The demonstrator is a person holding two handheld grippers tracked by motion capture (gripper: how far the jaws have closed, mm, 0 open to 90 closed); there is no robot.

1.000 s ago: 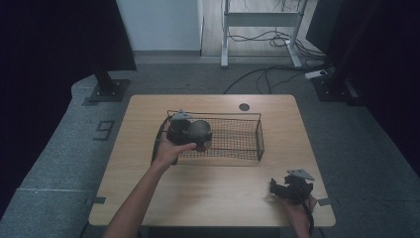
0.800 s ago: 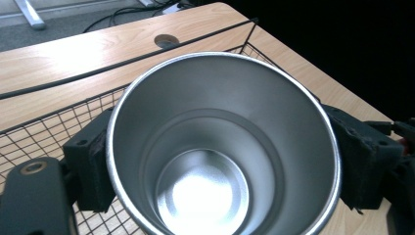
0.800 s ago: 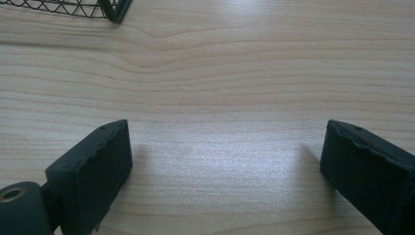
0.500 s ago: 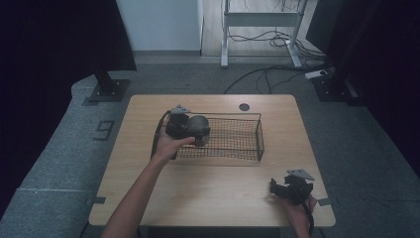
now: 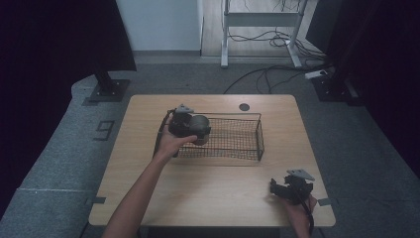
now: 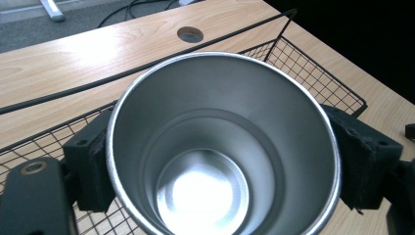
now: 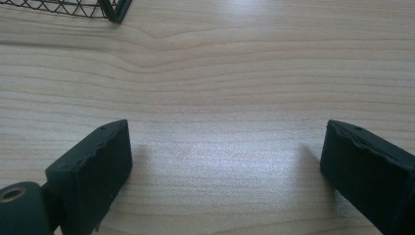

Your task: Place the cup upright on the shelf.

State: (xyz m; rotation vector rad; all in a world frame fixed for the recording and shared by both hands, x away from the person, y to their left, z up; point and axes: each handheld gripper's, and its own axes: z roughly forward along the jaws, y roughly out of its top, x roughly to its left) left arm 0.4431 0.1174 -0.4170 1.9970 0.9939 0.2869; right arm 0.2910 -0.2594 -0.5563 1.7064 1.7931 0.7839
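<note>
A shiny steel cup (image 5: 202, 122) hangs over the left end of a black wire basket (image 5: 237, 151), open mouth toward the camera in the left gripper view. My left gripper (image 5: 196, 132) is shut on the steel cup (image 6: 220, 147), with its black pads (image 6: 90, 166) pressed on both sides of the rim. The basket's mesh (image 6: 313, 63) lies right beneath the cup. My right gripper (image 5: 285, 188) rests low over the table's front right corner. Its jaws stand wide open in the right gripper view (image 7: 225, 176), with bare wood between them.
The wooden table (image 5: 208, 188) has a round cable hole (image 5: 243, 106) behind the basket. A basket corner (image 7: 115, 12) shows at the top left of the right gripper view. Dark stands and cables lie on the floor beyond the table.
My left hand has shifted slightly with the cup over the basket's left end. The right gripper has stayed where it was.
</note>
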